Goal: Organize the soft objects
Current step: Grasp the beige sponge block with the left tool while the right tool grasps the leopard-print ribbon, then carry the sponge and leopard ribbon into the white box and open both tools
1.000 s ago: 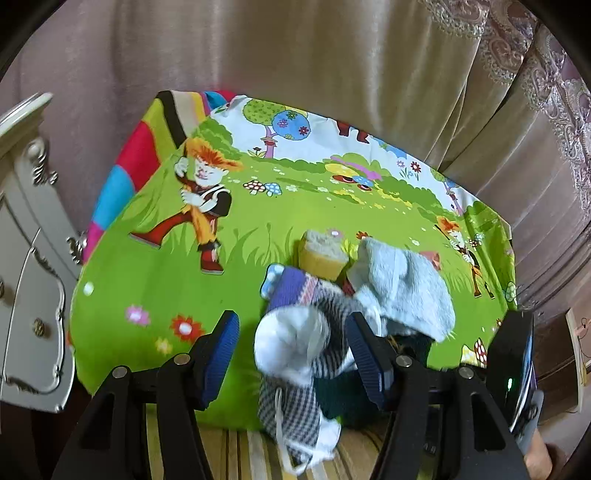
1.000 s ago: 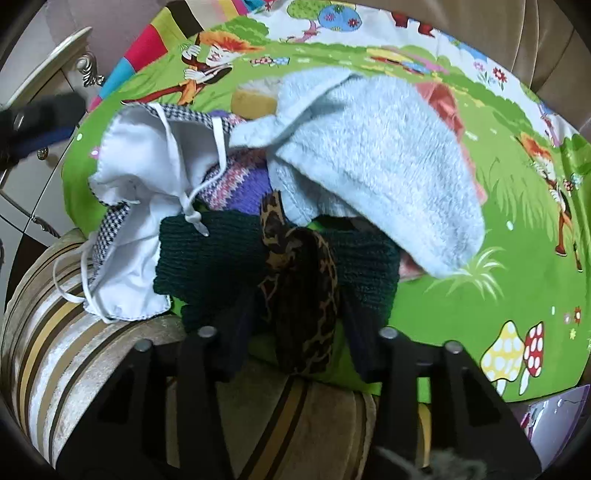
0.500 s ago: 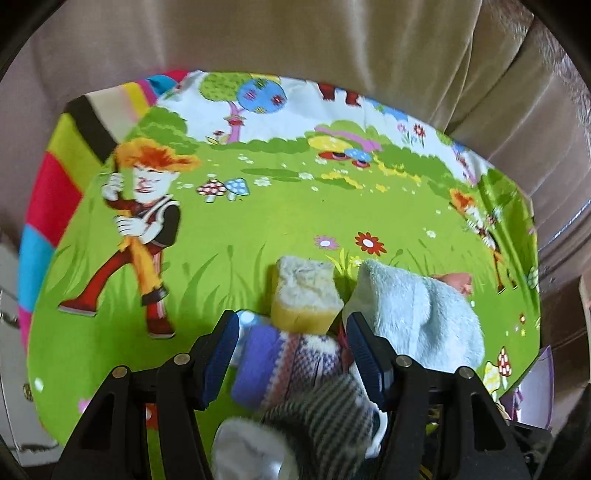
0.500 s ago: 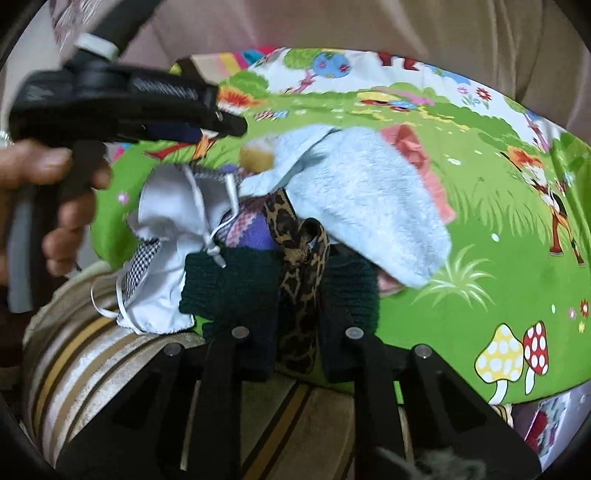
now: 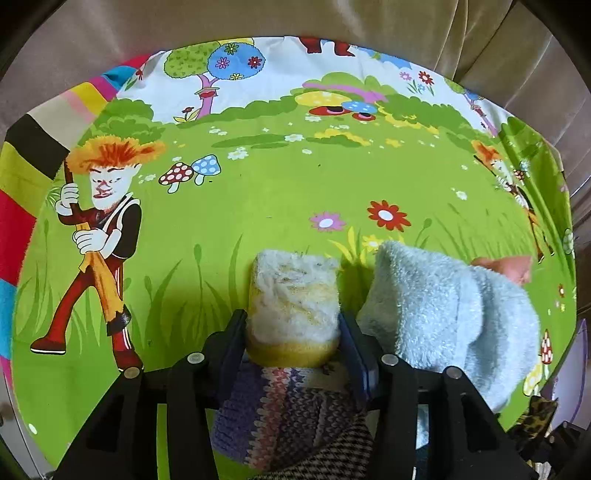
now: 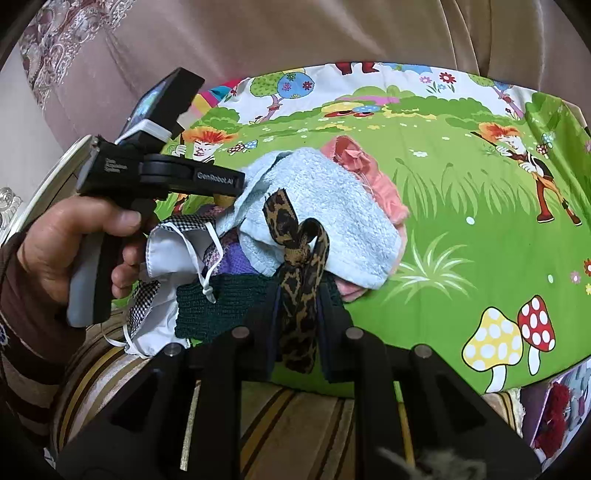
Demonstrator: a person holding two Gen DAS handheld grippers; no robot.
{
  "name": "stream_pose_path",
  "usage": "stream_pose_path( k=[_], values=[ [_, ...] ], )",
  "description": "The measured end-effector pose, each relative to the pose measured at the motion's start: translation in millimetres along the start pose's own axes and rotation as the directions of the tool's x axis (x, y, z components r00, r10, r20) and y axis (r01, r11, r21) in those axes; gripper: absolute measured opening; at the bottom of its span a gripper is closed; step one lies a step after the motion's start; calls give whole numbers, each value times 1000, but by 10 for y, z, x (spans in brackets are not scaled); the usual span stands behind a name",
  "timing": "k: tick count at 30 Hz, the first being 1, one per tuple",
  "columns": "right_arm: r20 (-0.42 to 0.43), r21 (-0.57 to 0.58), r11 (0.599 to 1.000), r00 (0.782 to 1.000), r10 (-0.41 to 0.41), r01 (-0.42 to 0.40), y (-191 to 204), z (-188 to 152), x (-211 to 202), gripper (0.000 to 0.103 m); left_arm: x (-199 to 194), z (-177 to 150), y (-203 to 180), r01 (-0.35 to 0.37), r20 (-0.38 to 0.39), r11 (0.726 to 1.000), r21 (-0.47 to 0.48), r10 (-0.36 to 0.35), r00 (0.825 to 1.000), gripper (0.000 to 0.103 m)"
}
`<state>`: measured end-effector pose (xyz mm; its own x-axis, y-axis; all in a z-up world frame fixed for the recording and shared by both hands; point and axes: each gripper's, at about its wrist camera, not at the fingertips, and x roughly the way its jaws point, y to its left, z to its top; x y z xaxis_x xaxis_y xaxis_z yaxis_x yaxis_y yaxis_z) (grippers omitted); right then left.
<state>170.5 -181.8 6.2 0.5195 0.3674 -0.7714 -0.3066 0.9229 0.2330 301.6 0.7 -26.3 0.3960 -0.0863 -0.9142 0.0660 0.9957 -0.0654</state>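
A pile of soft things lies on a green cartoon cloth [image 5: 258, 206]. In the left wrist view my left gripper [image 5: 293, 326] straddles a yellow sponge [image 5: 293, 295] with a white fluffy top. Its jaws are closing and both pads touch the sponge's sides. A purple knitted piece [image 5: 280, 406] lies under the fingers, and a light blue towel [image 5: 443, 310] sits to the right. In the right wrist view my right gripper [image 6: 299, 295] is shut on a leopard-print band [image 6: 299, 258], raised over a dark green knit [image 6: 221, 306]. A white mask [image 6: 166, 251] lies at the left.
A pink cloth [image 6: 369, 173] pokes out from behind the light blue towel [image 6: 325, 214]. A person's hand [image 6: 74, 240] holds the left gripper's handle at the left. A striped cushion [image 6: 295, 424] borders the cloth in front, and a beige sofa back [image 5: 295, 18] rises behind.
My left gripper moved forward and down past the mask to the sponge, and its jaws narrowed onto it. My right gripper shut on the leopard-print band and lifted it slightly.
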Motion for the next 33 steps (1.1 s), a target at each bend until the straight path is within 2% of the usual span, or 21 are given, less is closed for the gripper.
stream_pose_path(
  k=[9,15,20,25,33],
  values=[
    [21,-4,1000,1000,-20,20,-2,-25,-78,21,-251,-99,71,-26,77,998,-51,30,997,46],
    [41,-11,999,998,-40,41,-3,-45,-182,21,-653,-301,128,-7,174,993,-119,28,984,46],
    [53,-13,999,997,-52,53,-11,-72,-288,21,-981,-531,82,55,237,987,-151,-18,971,46],
    [61,-3,997,995,-81,82,-57,-111,-419,21,-1247,-767,-138,97,292,986,-133,-55,955,46],
    [69,16,990,988,-138,137,-192,-219,-685,21,-1389,-1054,-588,169,284,984,-62,-145,948,46]
  ],
)
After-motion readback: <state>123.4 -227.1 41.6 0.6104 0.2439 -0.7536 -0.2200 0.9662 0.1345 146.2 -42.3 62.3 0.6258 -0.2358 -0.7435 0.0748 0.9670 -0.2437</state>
